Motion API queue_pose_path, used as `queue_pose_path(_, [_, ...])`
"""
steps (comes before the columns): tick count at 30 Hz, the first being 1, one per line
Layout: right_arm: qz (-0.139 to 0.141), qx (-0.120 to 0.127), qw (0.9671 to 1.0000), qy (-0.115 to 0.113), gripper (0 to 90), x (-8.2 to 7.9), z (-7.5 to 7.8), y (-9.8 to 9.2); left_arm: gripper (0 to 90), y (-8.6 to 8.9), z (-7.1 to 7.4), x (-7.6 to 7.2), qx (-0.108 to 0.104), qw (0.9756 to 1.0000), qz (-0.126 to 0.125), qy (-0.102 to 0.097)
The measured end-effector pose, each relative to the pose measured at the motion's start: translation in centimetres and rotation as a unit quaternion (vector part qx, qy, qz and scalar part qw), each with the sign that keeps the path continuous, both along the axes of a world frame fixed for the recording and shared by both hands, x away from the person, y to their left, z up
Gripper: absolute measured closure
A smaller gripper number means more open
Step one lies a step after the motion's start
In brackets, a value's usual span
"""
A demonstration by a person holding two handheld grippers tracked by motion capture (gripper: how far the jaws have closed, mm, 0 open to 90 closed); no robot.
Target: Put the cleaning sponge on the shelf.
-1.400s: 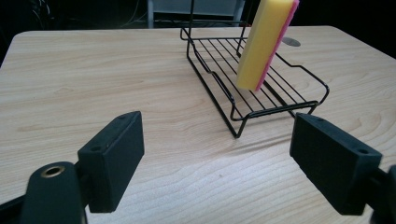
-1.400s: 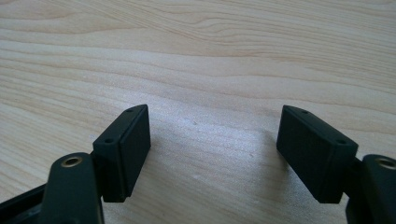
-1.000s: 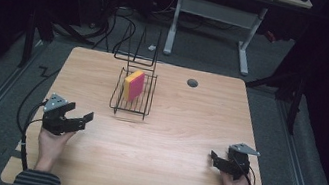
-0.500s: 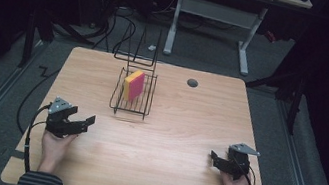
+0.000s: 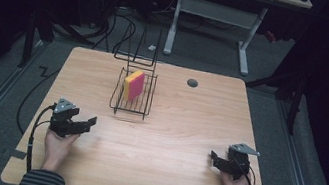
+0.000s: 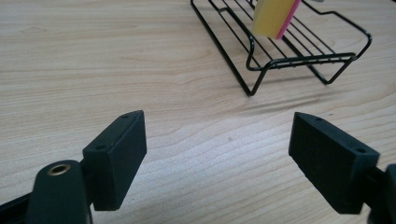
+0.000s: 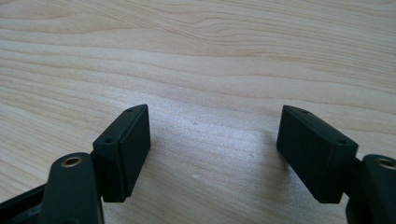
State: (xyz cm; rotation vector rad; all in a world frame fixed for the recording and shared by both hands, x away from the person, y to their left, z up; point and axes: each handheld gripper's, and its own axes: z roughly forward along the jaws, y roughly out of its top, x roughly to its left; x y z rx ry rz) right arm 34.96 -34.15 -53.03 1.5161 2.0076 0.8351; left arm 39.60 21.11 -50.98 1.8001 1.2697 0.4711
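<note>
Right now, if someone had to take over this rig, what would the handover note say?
Left claw: open, holding nothing, low over the table near its left front, pointed toward the wire rack.
Right claw: open, holding nothing, low over bare wood at the right front.
Things: the rack stands left of centre toward the table's far side; a yellow and pink sponge stands on edge inside it.
Done: nothing gripped so far; the sponge sits in the rack.
Left: probably bring the left claw, the nearer one, up to the rack and sponge and take hold; the right claw is far from both.
</note>
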Motion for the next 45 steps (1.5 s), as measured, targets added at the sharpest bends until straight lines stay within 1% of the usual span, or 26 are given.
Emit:
queue_pose_path(3, [0.0, 0.0, 1.0, 0.0, 26.2, 0.0, 0.0, 0.0, 20.1, -0.1, -0.3, 0.2, 0.004, 1.0, 0.001, 0.001])
queue_pose_path(4, [0.0, 0.0, 1.0, 0.0, 26.2, 0.0, 0.0, 0.0, 20.1, -0.2, -0.5, 0.4, 0.008, 0.9999, 0.003, 0.006])
queue_pose_path(11, [0.0, 0.0, 1.0, 0.0, 26.2, 0.0, 0.0, 0.0, 20.6, -0.4, -1.0, 0.7, 0.02, 0.9997, 0.004, 0.014])
queue_pose_path(19, [0.0, 0.0, 1.0, 0.0, 26.2, 0.0, 0.0, 0.0, 20.8, -0.6, -1.4, 0.9, 0.032, 0.9993, 0.007, 0.019])
queue_pose_path(21, [0.0, 0.0, 1.0, 0.0, 26.2, 0.0, 0.0, 0.0, 20.9, -0.6, -1.6, 1.1, 0.036, 0.999, 0.01, 0.023])
queue_pose_path(25, [0.0, 0.0, 1.0, 0.0, 26.2, 0.0, 0.0, 0.0, 21.1, -0.7, -1.7, 1.2, 0.041, 0.9988, 0.012, 0.022])
queue_pose_path(28, [0.0, 0.0, 1.0, 0.0, 26.2, 0.0, 0.0, 0.0, 21.2, -0.7, -1.9, 1.3, 0.044, 0.9986, 0.014, 0.025])
queue_pose_path(30, [0.0, 0.0, 1.0, 0.0, 26.2, 0.0, 0.0, 0.0, 21.3, -0.8, -2.1, 1.4, 0.052, 0.9981, 0.016, 0.027])
queue_pose_path(34, [0.0, 0.0, 1.0, 0.0, 26.2, 0.0, 0.0, 0.0, 21.5, -0.9, -2.2, 1.5, 0.058, 0.9978, 0.017, 0.029])
queue_pose_path(36, [0.0, 0.0, 1.0, 0.0, 26.2, 0.0, 0.0, 0.0, 21.6, -0.9, -2.4, 1.6, 0.057, 0.9976, 0.02, 0.033])
queue_pose_path(43, [0.0, 0.0, 1.0, 0.0, 26.2, 0.0, 0.0, 0.0, 21.9, -0.8, -2.5, 1.7, 0.058, 0.9974, 0.023, 0.035])
queue_pose_path(45, [0.0, 0.0, 1.0, 0.0, 26.2, 0.0, 0.0, 0.0, 21.9, -0.8, -2.6, 1.8, 0.059, 0.9972, 0.026, 0.038])
